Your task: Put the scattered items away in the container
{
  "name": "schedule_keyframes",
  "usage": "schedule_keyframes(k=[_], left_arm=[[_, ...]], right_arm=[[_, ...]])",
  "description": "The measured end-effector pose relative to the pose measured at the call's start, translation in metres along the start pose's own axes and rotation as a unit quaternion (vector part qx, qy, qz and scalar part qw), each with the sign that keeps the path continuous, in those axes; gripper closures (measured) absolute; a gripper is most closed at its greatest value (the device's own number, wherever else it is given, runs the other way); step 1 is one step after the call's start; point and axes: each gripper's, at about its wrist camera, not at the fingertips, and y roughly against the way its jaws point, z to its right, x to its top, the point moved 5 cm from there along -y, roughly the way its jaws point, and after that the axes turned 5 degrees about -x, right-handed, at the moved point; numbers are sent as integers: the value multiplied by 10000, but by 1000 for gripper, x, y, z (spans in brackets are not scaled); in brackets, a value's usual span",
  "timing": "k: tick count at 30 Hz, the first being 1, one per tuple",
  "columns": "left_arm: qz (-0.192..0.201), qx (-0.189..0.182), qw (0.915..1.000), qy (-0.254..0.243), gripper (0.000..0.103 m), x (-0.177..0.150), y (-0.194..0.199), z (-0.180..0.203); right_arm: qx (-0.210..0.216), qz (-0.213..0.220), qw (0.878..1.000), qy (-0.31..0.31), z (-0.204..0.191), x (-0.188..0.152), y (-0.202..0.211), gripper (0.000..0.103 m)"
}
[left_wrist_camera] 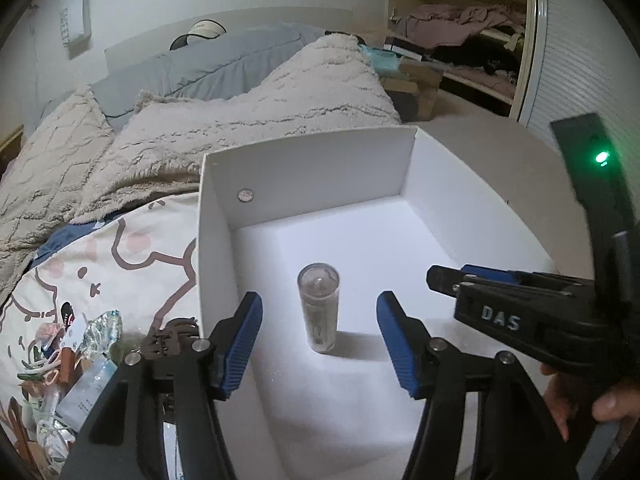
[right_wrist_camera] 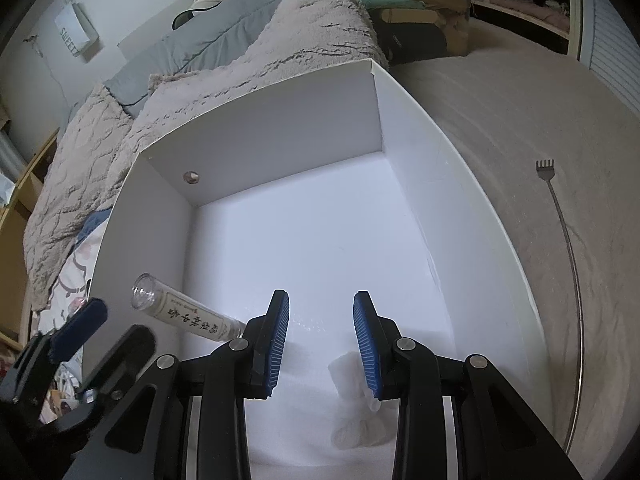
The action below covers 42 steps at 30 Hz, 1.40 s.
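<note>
Inside the white box (left_wrist_camera: pixel 304 168), on the bed, a clear tube (left_wrist_camera: pixel 319 306) with a printed label stands upright on the white floor, nearer the box's left wall than its right. Left tool (left_wrist_camera: pixel 319 344): blue pads apart, one on either side of the tube, neither touching it; tube stands free between and slightly beyond them. Seen from the right wrist, the same tube (right_wrist_camera: pixel 188 314) appears leaning because of the lens, clear cap uppermost, label characters readable but small.

Right tool (right_wrist_camera: pixel 321 340): pads apart, nothing pressed between them. It hangs over the near part of the box floor. A crumpled white item (right_wrist_camera: pixel 352 420) lies on the box floor under and just beyond its right pad; whether the pad touches it cannot be told. From the left wrist view the right tool (left_wrist_camera: pixel 440 278) comes in from the right side over the box's right wall, a hand (left_wrist_camera: pixel 592 400) on its grip, green light lit on its body.

Left of the box, on the cartoon-print sheet (left_wrist_camera: pixel 132 256), a heap of small items (left_wrist_camera: pixel 68 360): packets, a foil wrapper, a white cable. Right of the box, a metal back scratcher (right_wrist_camera: pixel 568 264) lies on the beige cover, well apart from the wall. Round hole in the box's far wall, left part.
</note>
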Motion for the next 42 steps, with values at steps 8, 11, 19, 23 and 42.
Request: schedule_keyframes(k=[8, 11, 19, 23, 42], left_arm=[[75, -82, 9999, 74, 44, -5, 21, -6], [96, -110, 9999, 37, 44, -10, 29, -5], [164, -315, 9989, 321, 44, -27, 55, -26], [191, -283, 9989, 337, 44, -35, 66, -36], [298, -53, 9995, 44, 44, -75, 89, -78]], right_arm=[[-142, 109, 9995, 259, -9, -1, 9, 70], [-136, 28, 9983, 564, -22, -8, 12, 70], [89, -143, 9933, 1142, -63, -21, 16, 78], [362, -305, 9924, 1137, -81, -21, 17, 83], [-53, -147, 9963, 849, -100, 18, -7, 99]])
